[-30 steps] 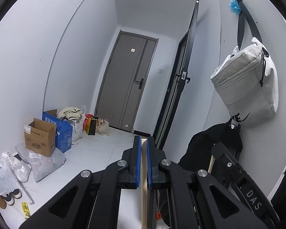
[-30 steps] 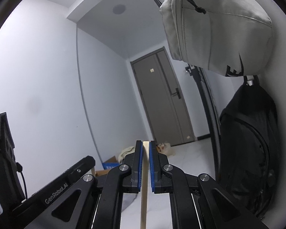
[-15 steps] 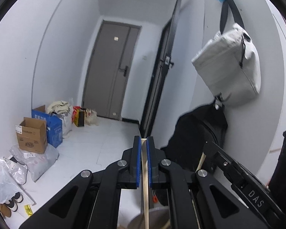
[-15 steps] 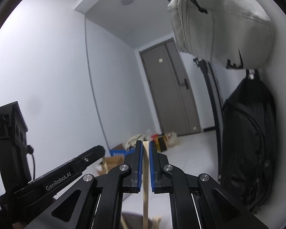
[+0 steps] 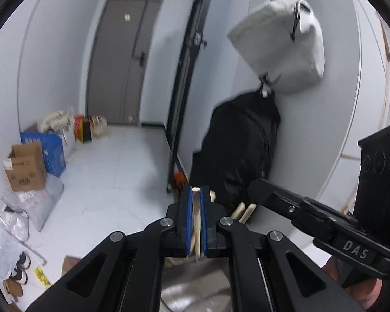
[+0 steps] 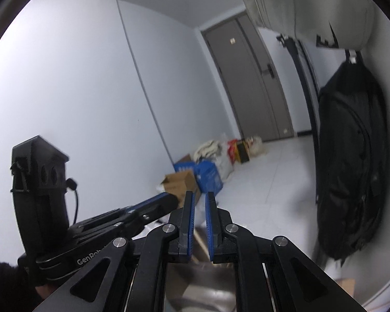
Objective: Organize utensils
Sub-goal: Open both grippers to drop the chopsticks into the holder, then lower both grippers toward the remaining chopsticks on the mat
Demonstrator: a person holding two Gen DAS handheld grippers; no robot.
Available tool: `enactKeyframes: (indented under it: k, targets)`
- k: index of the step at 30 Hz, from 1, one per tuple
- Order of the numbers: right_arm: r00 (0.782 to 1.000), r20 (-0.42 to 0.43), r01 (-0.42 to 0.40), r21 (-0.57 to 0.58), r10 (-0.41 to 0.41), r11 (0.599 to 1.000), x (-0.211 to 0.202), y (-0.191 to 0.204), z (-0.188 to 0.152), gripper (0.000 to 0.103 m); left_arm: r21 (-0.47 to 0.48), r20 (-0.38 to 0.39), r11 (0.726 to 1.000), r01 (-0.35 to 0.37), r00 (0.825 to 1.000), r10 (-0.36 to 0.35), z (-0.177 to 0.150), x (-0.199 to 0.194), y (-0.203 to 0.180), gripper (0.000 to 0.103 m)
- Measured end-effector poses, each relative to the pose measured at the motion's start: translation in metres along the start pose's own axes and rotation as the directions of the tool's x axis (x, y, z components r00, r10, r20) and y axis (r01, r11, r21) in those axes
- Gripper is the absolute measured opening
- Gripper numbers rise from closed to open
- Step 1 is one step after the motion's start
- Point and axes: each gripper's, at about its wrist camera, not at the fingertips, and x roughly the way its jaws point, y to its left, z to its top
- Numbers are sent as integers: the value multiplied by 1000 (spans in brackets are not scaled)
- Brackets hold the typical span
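My left gripper (image 5: 196, 191) is shut on a pale wooden stick (image 5: 195, 208), which stands upright between its blue pads (image 5: 187, 215). Below it lies a shiny metal container (image 5: 192, 293), with other wooden utensil ends (image 5: 244, 212) sticking up beside the jaws. My right gripper (image 6: 199, 197) is open a little and empty; the metal container (image 6: 195, 293) shows under it, with a wooden piece (image 6: 200, 241) low between the fingers. The right gripper also shows at the right of the left wrist view (image 5: 254, 189).
A hallway with a grey door (image 5: 119, 59), cardboard and blue boxes (image 5: 26, 166), plastic bags and shoes (image 5: 15, 278) along the left wall. A black backpack (image 5: 241, 145) and a white bag (image 5: 286, 44) hang on the right wall.
Both grippers tilted downward toward the metal container. The right gripper let go of its wooden stick and opened slightly. The left gripper still holds its stick.
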Motion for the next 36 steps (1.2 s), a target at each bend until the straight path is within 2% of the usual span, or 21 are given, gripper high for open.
enactKeyframes:
  k: [1,3,4,6,8,11,13,17,19,29,32,36]
  targets:
    - [1000,-5,4,11,-4,1000,-2,-1,0,18,-1,-25,1000,7,1000,-7,-1,2,1,3]
    - [1000,15,-14,51,13,999,-13,-4,1,37,11,-71,1000,-3,997,3,-2,1,2,17]
    - [1000,24,-11,58,10,998,-19,-5,1,43,11,-74,1000,-6,997,6,-3,-3,2,22]
    - [999,38,-4,67,1,998,-33,-3,1,46,-7,-74,1000,-4,997,4,-3,-14,5,44]
    - [999,37,8,75,-11,997,-44,-3,-2,54,-24,-70,999,-33,997,31,-4,-23,6,51]
    - [999,21,33,83,-35,996,-57,-2,-9,62,-43,-69,996,-77,995,74,-8,-35,5,52]
    - [999,11,42,90,-43,995,-65,1,-15,72,-56,-72,994,-97,993,93,-13,-41,4,58]
    - [999,4,51,82,-51,995,-82,8,-27,80,-62,-69,989,-131,990,127,-25,-57,-2,66]
    - [998,-2,58,73,-58,996,-87,15,-32,88,-66,-79,987,-148,987,143,-31,-62,-6,71]
    - [997,-61,58,40,-55,998,-100,40,-61,98,-84,-107,967,-242,967,232,-57,-83,-11,72]
    - [994,-91,69,48,-64,996,-101,42,-71,98,-93,-118,961,-259,962,247,-66,-88,-8,79]
    - [988,-134,86,71,-76,994,-99,40,-82,102,-112,-118,954,-279,957,265,-79,-95,-2,82]
